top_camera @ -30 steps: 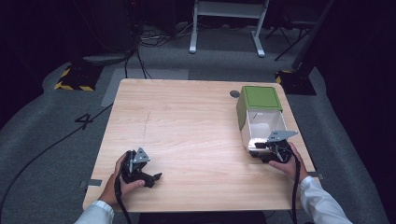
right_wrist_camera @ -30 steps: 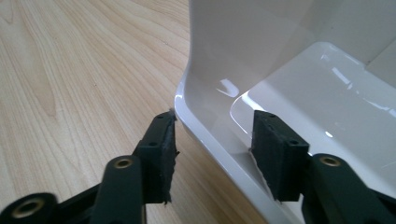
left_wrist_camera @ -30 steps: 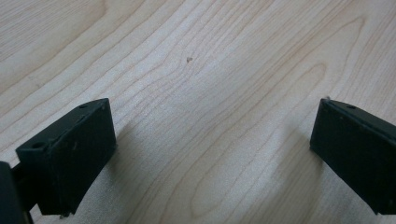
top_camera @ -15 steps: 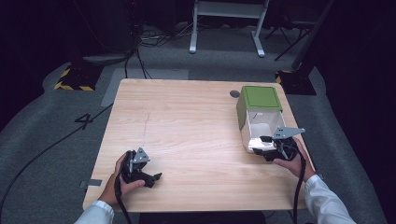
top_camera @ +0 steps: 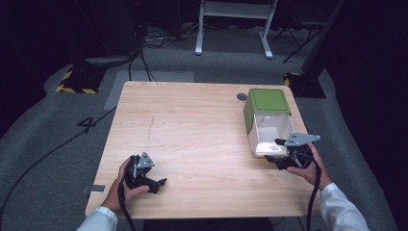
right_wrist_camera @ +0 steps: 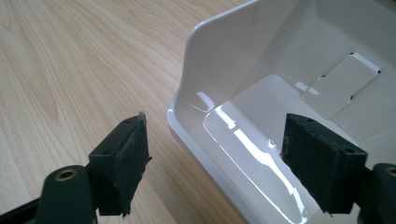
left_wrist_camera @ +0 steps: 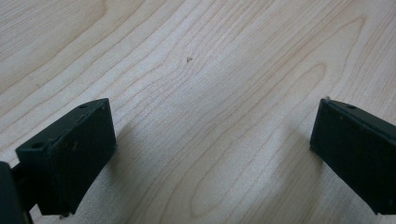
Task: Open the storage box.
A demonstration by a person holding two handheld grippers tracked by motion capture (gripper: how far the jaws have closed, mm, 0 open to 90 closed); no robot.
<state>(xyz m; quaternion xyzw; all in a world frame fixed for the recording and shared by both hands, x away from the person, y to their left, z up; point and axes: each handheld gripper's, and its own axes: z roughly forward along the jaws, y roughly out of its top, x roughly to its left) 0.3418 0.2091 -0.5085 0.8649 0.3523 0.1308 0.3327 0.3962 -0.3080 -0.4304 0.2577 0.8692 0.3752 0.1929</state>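
Box [top_camera: 267, 120]: a white box with a green top, lying on its side near the right edge of the table, its open mouth turned toward the person. In the right gripper view [right_wrist_camera: 280, 93] the glossy white inside shows, with a small flat tab on one inner wall.
Box rim: the near lip of the mouth rests on the wood; in the right gripper view one corner of it sits between the two jaws.
Right gripper [top_camera: 281, 154]: held just at the near edge of the box mouth. Its jaws have just been opening and now stand spread wide, one outside the box over the wood, the other over the white inside; neither pad presses on the rim [right_wrist_camera: 212, 154].
Right hand [top_camera: 310, 166]: wrapped around the gripper body, the white sleeve below it.
Left gripper [top_camera: 156, 184]: well apart from the box, low over the near left part of the table, jaws spread with bare wood between them [left_wrist_camera: 212, 154].
Left hand [top_camera: 126, 185]: gripping the tool from behind.
Table [top_camera: 192, 125]: pale wood, with a small dark round spot near the far edge just beside the box.
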